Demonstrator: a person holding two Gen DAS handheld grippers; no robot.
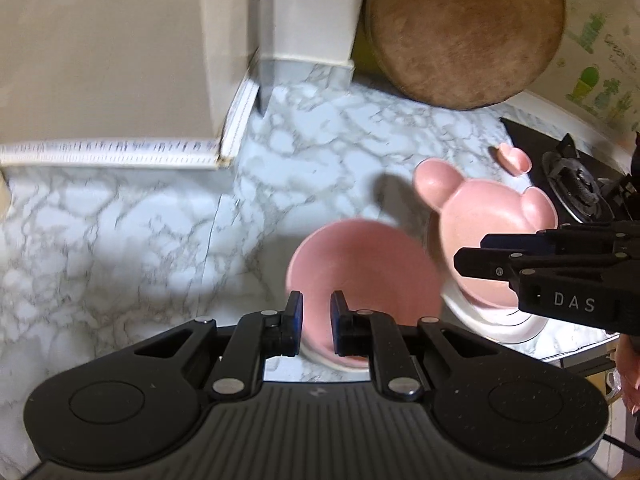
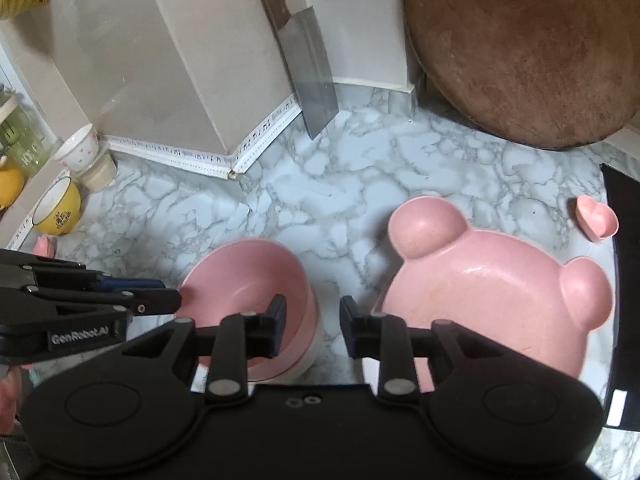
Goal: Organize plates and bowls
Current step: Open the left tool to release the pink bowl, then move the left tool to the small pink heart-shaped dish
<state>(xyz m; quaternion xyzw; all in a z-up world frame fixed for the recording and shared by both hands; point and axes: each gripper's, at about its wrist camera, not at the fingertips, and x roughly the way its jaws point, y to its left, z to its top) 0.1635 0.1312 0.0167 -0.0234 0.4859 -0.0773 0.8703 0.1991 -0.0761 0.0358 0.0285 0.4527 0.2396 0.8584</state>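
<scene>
A round pink bowl (image 1: 364,272) (image 2: 248,280) stands nested on a white bowl on the marble counter. A pink bear-shaped plate (image 1: 492,224) (image 2: 488,300) lies on a white plate (image 1: 500,328) to its right. My left gripper (image 1: 316,320) is open, its fingers over the near rim of the round bowl, holding nothing. My right gripper (image 2: 312,320) is open and empty, above the gap between the bowl and the bear plate. It reaches in from the right over the bear plate in the left wrist view (image 1: 472,258). The left gripper shows at the left edge in the right wrist view (image 2: 176,300).
A small pink heart-shaped dish (image 2: 596,216) (image 1: 514,158) sits at the right by the black stove (image 1: 576,184). A round wooden board (image 2: 524,52) leans on the back wall. A cleaver (image 2: 312,80) stands upright behind. A yellow bowl (image 2: 58,210) and white cups (image 2: 80,148) stand far left.
</scene>
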